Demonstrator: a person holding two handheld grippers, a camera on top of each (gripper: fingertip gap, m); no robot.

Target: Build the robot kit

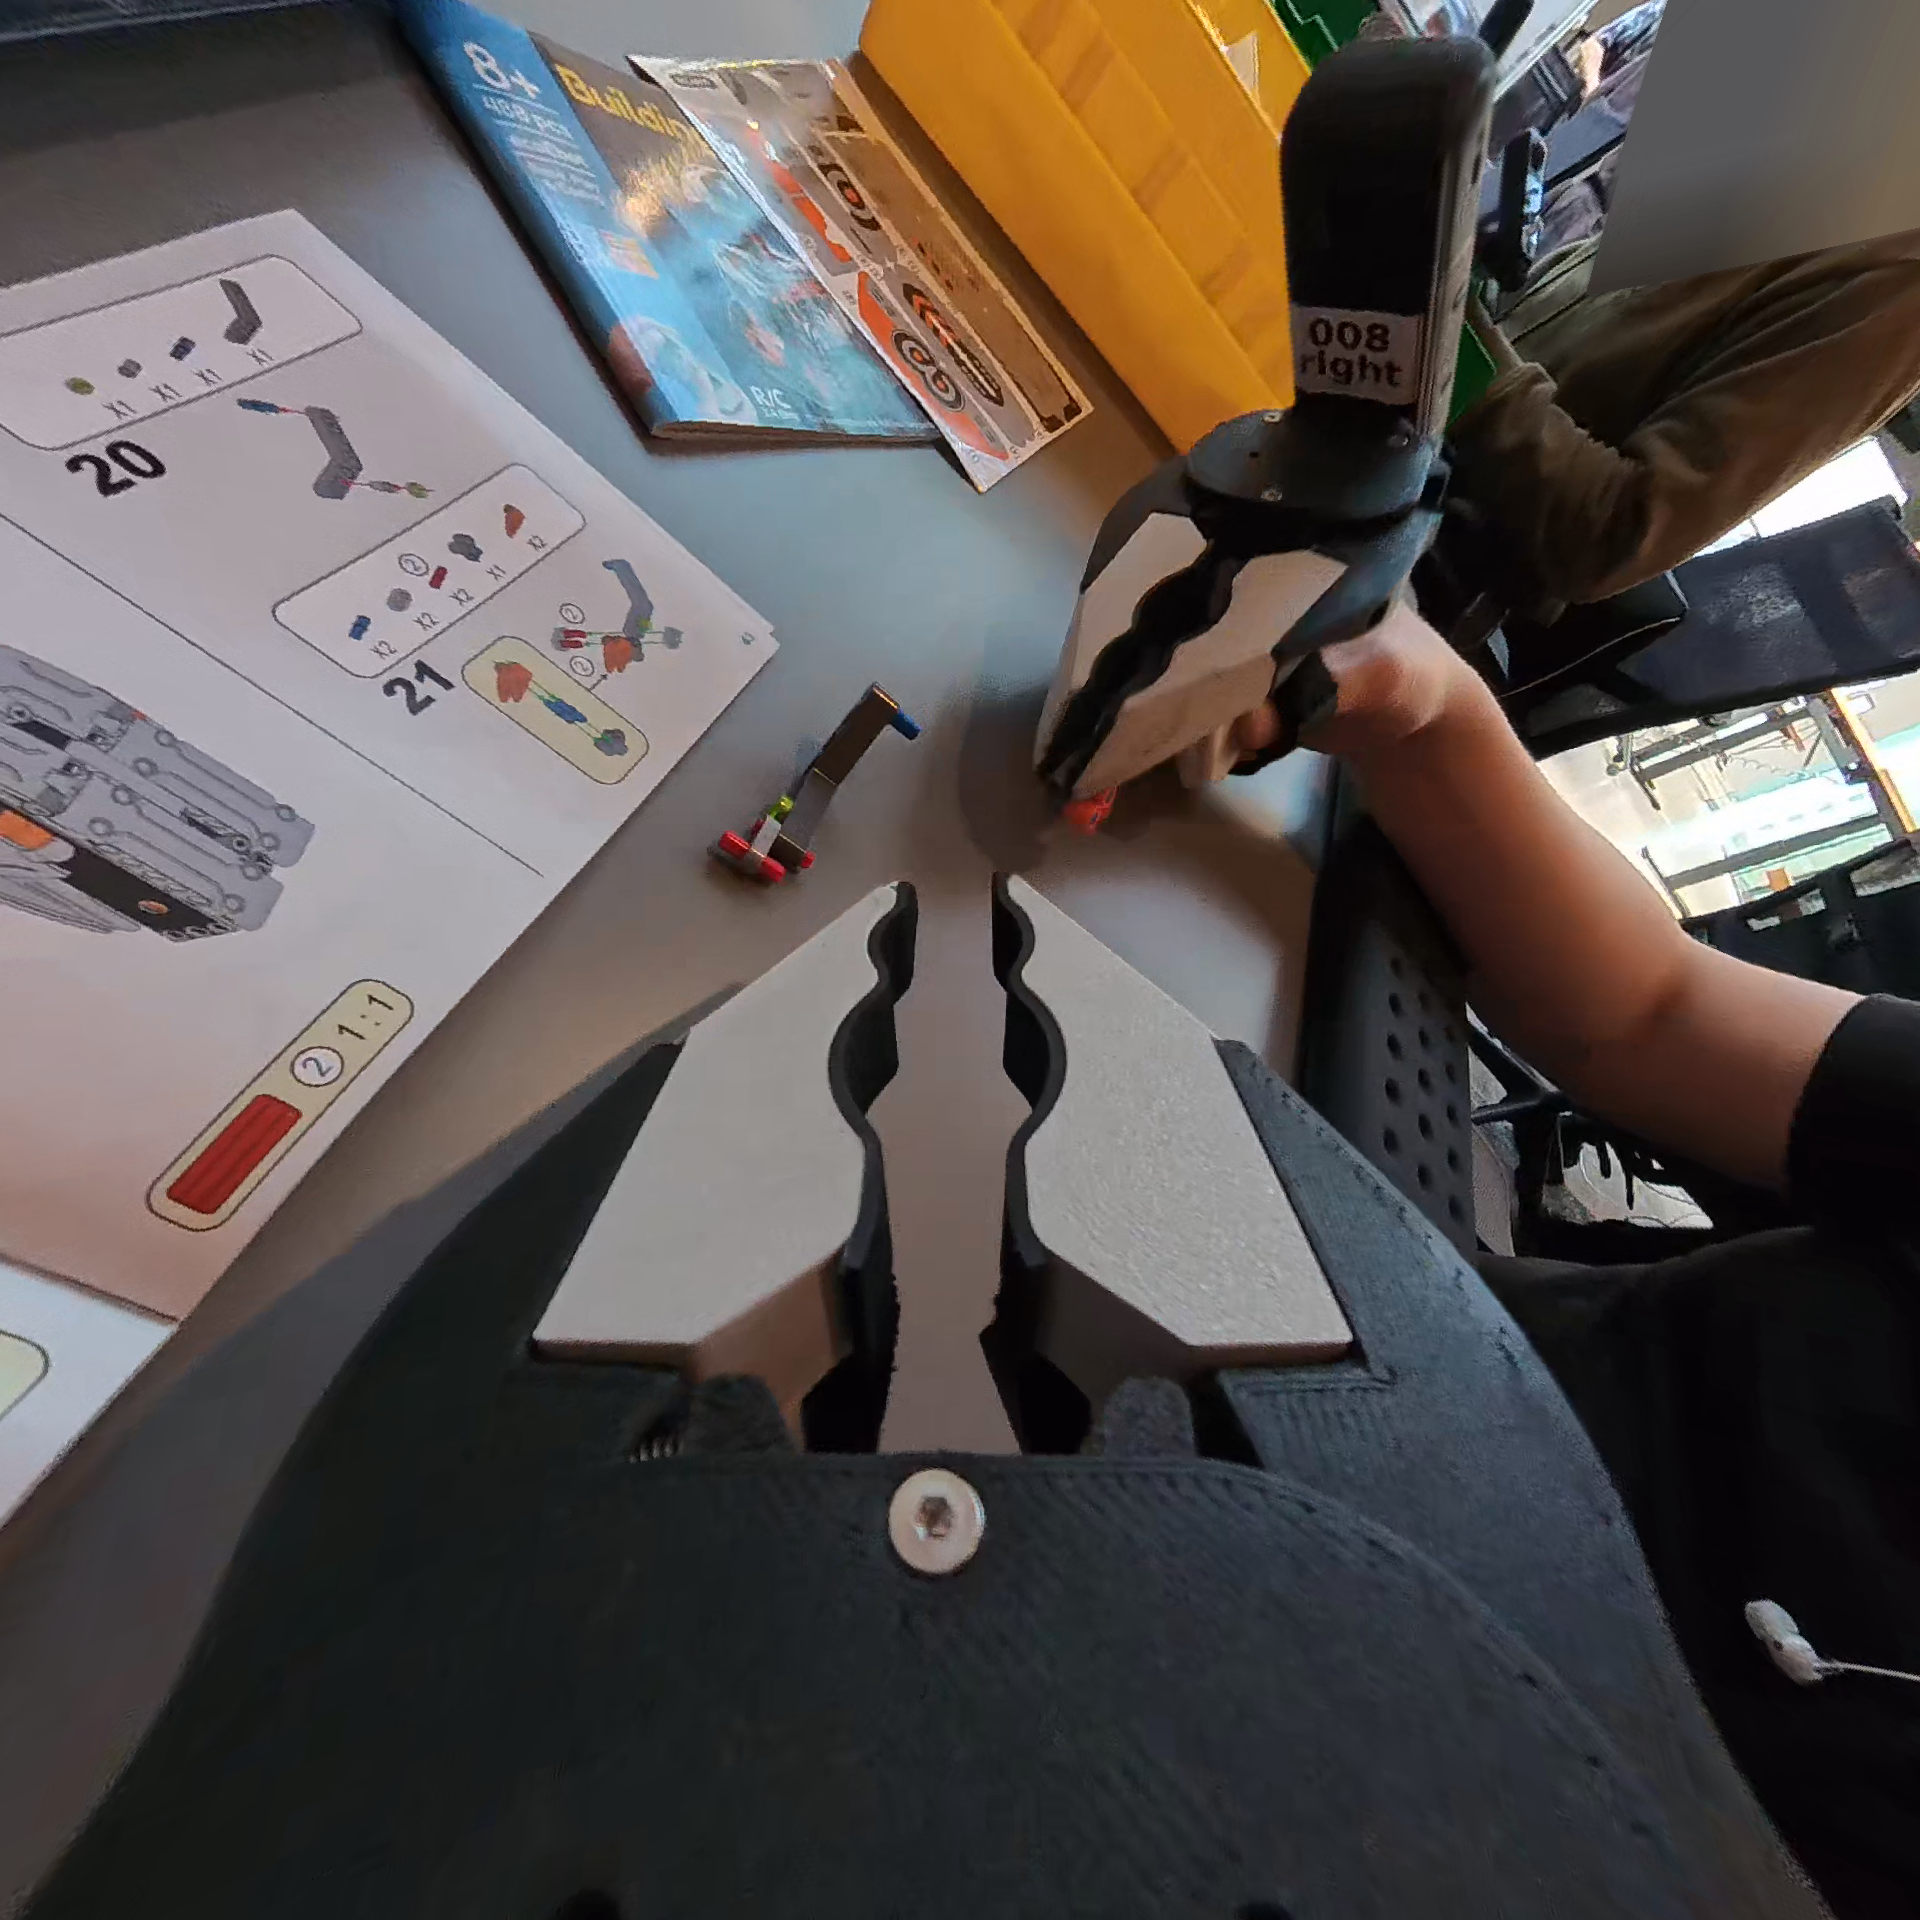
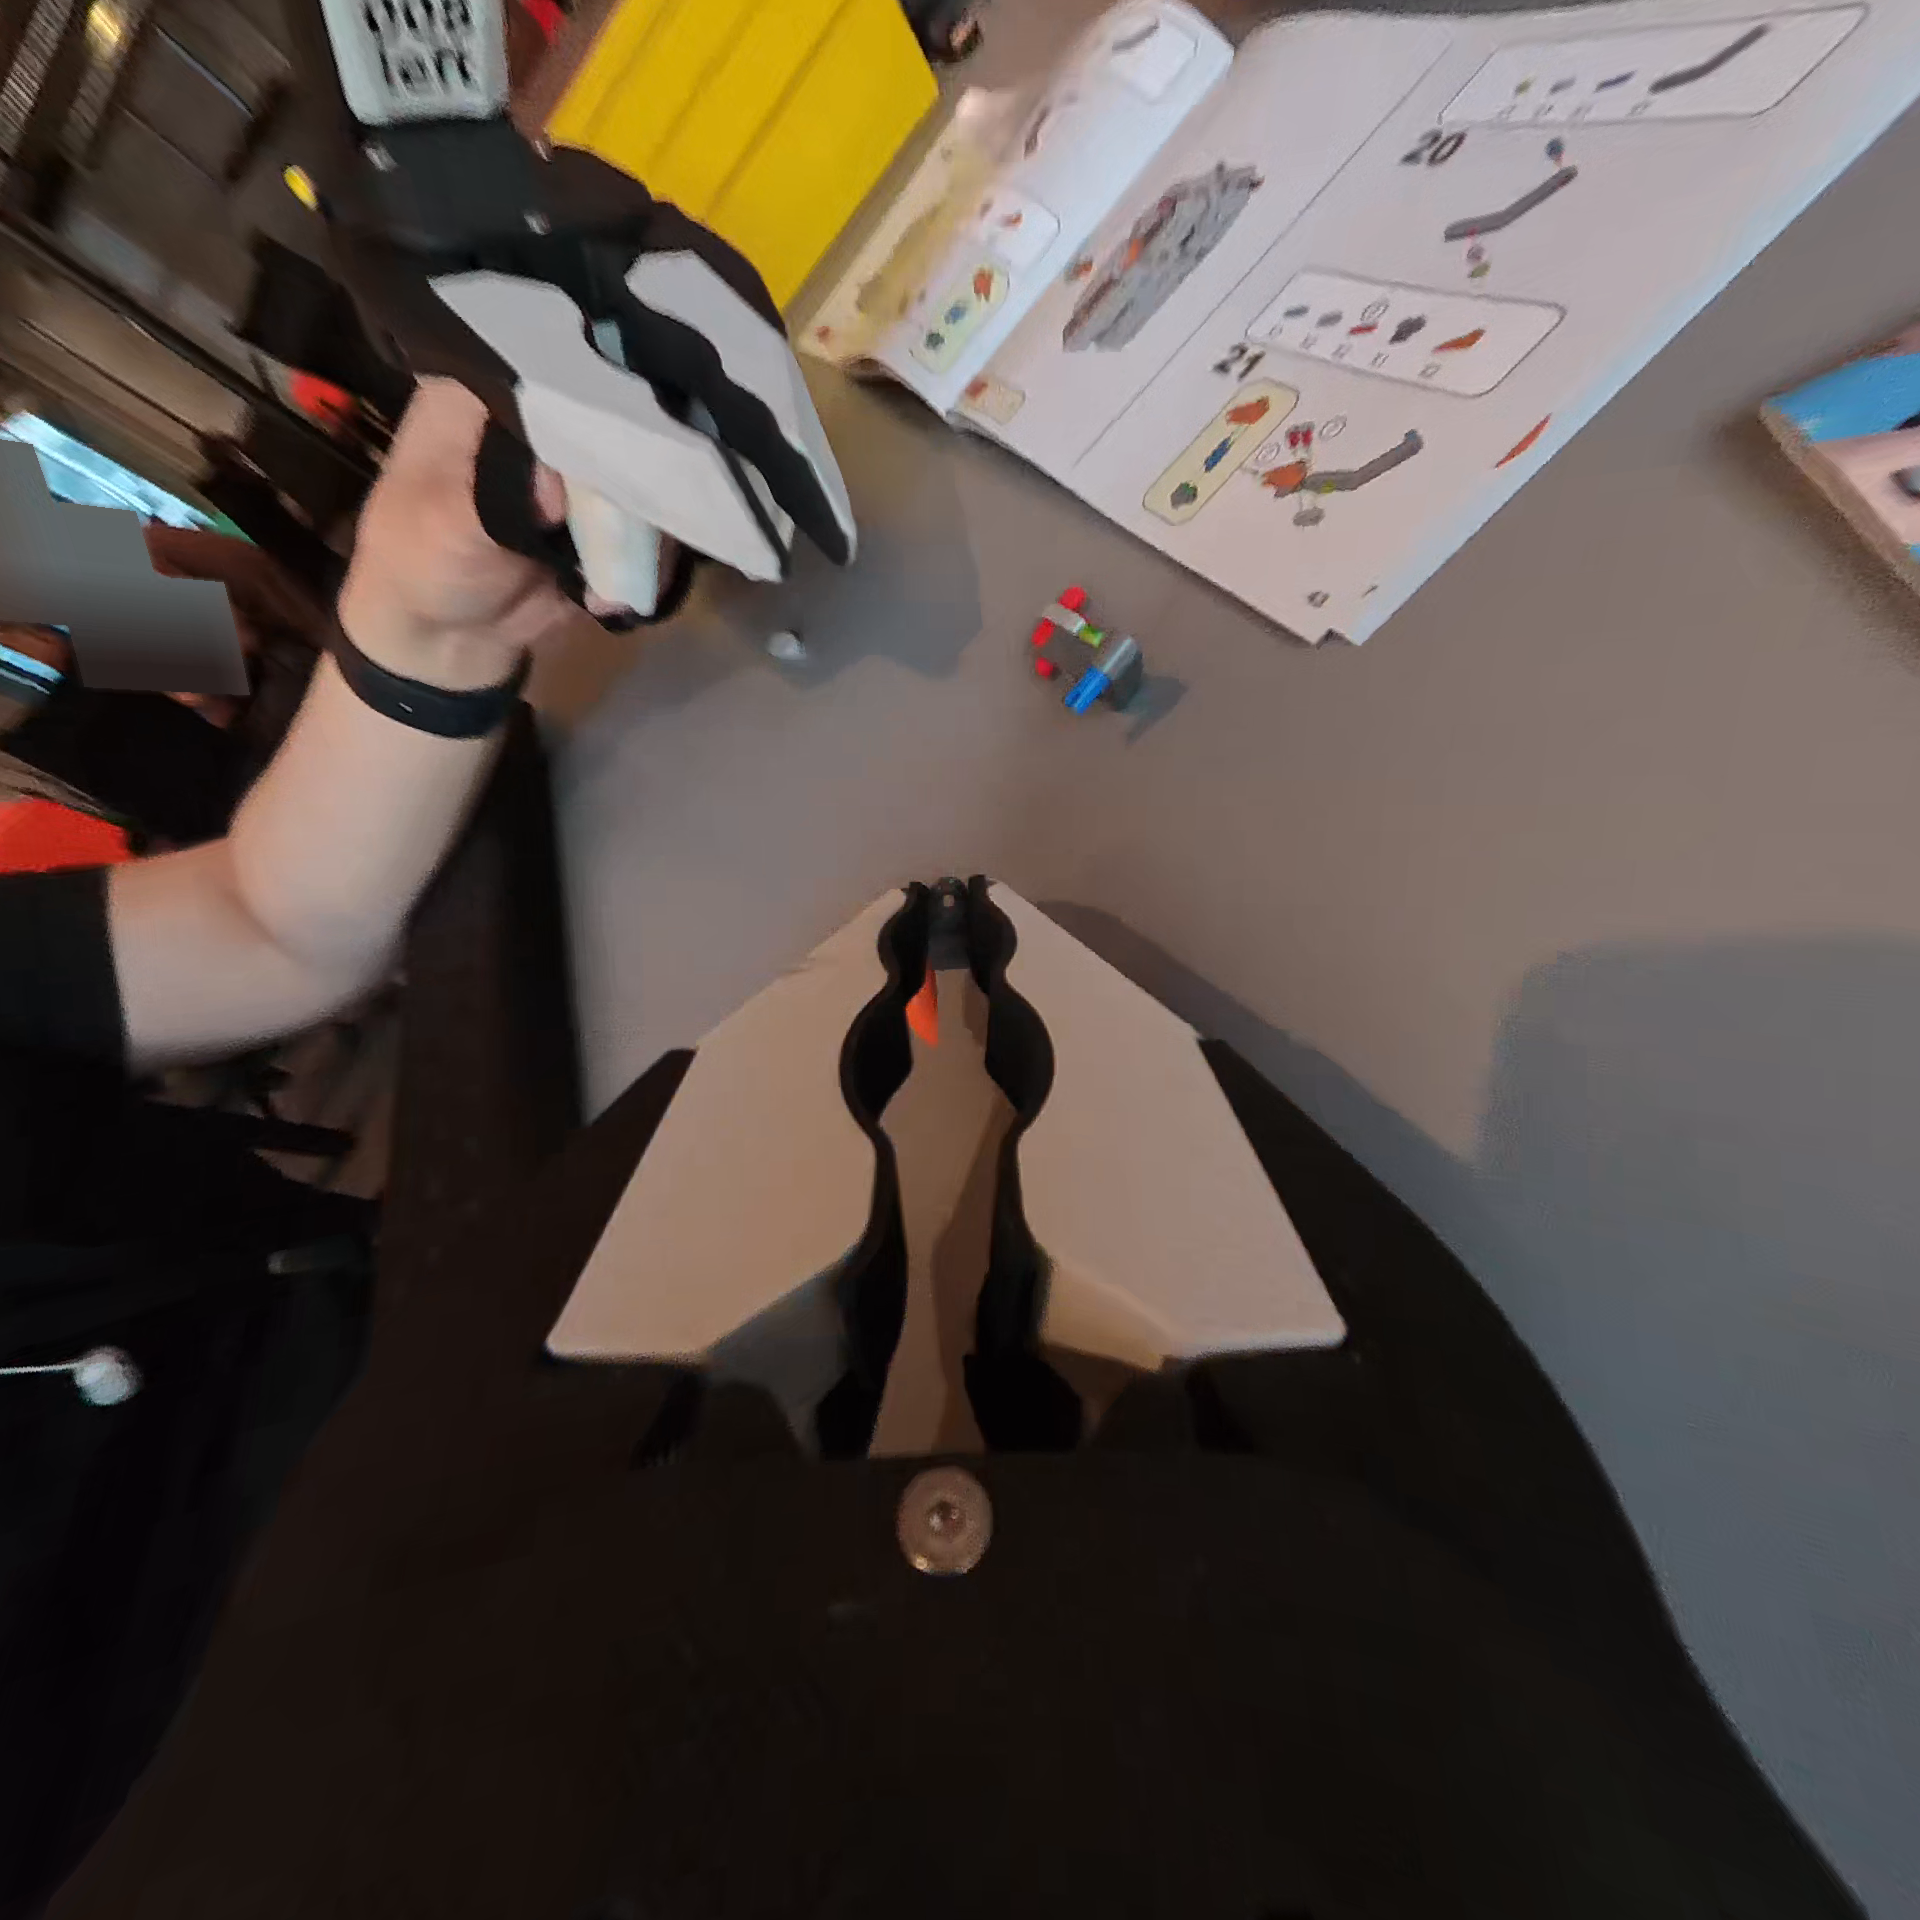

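Right tool (image 2: pixel 948 891) pinches small orange piece (image 2: pixel 925 1010) between tips, tips down on grey surface (image 2: pixel 1455 831). Same piece (image 1: pixel 1089 810) pokes out under right tool (image 1: pixel 1065 774) in left view. Left tool (image 1: pixel 954 896) holds nothing, small gap between fingers, hangs above surface, just near right tool. Little brick build (image 1: pixel 808 795), grey bent beam with red and blue pins, lies ahead-left of left tool, apart from both. Open paper guide (image 1: pixel 312 623) lies further left. Yellow bin (image 1: pixel 1091 187) and blue booklet (image 1: pixel 644 239) far ahead.
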